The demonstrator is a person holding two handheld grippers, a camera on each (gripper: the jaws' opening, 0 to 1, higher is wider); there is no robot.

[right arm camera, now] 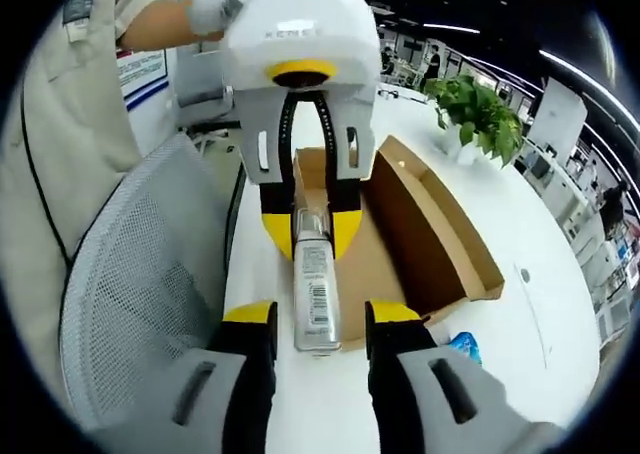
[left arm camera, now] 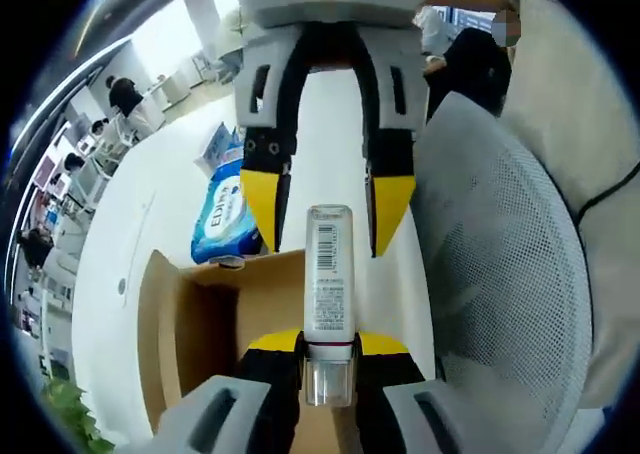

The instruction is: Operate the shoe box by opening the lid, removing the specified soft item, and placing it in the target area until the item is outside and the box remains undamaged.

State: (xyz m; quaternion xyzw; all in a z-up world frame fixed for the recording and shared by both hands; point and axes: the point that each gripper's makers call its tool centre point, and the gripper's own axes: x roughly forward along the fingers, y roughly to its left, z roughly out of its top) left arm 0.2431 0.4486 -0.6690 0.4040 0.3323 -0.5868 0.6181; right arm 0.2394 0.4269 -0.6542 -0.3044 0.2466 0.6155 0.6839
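Bottle held over the open shoe box

Left gripper (left arm camera: 328, 346) clenched on the bottle (left arm camera: 329, 274) cap above the shoe box (left arm camera: 200, 324); right gripper (right arm camera: 320, 319) released, straddling the bottle's far end, near the counter (left arm camera: 150, 204) edge.

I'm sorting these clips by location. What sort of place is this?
Probably an open-plan office or lab. The cardboard box sits on a long white table beside a grey mesh office chair, there is a potted plant, and people work at desks in the background.

Beside you: grey mesh chair (left arm camera: 505, 274); blue tissue pack (left arm camera: 222, 214) on white surface (left arm camera: 120, 244); potted plant (right arm camera: 475, 114) farther along.
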